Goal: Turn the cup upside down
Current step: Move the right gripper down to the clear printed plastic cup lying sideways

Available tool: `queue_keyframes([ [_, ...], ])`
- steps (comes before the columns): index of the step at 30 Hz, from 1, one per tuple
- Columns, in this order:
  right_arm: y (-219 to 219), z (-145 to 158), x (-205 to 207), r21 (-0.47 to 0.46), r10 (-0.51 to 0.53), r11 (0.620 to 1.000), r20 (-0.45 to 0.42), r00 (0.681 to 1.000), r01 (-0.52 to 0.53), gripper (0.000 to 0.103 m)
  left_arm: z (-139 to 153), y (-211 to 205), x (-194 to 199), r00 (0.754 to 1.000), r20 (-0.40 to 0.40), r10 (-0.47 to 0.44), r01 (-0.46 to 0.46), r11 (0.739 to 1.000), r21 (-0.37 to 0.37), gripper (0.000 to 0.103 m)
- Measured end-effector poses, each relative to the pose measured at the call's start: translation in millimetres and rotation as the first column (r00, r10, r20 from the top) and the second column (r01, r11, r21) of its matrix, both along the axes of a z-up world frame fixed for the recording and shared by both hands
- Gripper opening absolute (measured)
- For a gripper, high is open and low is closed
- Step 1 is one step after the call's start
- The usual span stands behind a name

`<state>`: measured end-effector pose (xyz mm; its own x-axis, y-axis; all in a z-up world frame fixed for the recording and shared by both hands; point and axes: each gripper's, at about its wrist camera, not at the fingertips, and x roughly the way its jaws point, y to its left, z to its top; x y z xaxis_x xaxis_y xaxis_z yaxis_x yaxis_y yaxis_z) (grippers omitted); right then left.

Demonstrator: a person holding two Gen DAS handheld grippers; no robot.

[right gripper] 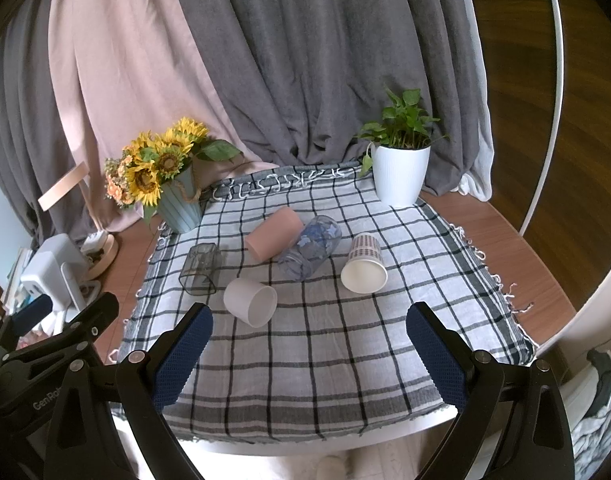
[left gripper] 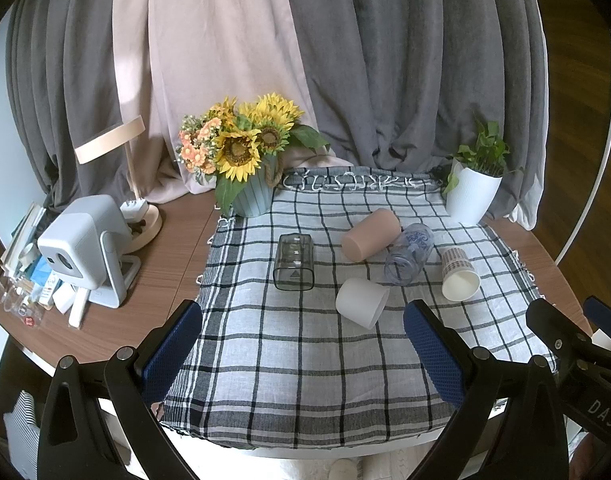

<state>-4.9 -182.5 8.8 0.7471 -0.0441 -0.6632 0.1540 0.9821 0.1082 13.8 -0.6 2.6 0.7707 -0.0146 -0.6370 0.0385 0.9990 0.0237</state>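
Several cups lie on their sides on a checked cloth [left gripper: 297, 360]: a smoky square glass [left gripper: 294, 262], a pink cup [left gripper: 370, 234], a clear blue-patterned glass [left gripper: 409, 253], a white cup [left gripper: 361, 302] and a patterned paper cup [left gripper: 459, 275]. In the right wrist view they are the square glass [right gripper: 200, 269], pink cup [right gripper: 273, 233], blue glass [right gripper: 310, 247], white cup [right gripper: 250, 296] and paper cup [right gripper: 364, 264]. My left gripper [left gripper: 303, 354] is open and empty, near the table's front edge. My right gripper [right gripper: 309, 358] is open and empty, also at the front.
A sunflower pot [left gripper: 249, 196] stands at the cloth's back left and a white plant pot [left gripper: 471, 194] at the back right. A white projector [left gripper: 83, 248], a lamp base [left gripper: 145, 220] and clutter sit at the left. Curtains hang behind.
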Motion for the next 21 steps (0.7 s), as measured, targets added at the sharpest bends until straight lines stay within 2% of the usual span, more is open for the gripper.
queue_keyframes([
  [12, 1, -4, 9, 0.013, 0.012, 1.0, 0.001, 1.0, -0.012, 0.098, -7, -8, 15, 1.0, -0.025, -0.012, 0.012, 1.0, 0.025, 0.103],
  [13, -3, -17, 22, 0.018, 0.015, 1.0, -0.003, 1.0, -0.015, 0.098, -9, -9, 19, 0.999, -0.03, -0.013, 0.014, 1.0, 0.026, 0.103],
  [21, -11, -31, 65, 0.073, 0.033, 0.997, -0.007, 0.999, -0.032, 0.098, -20, -11, 62, 0.996, -0.083, -0.018, 0.021, 0.999, 0.032, 0.103],
])
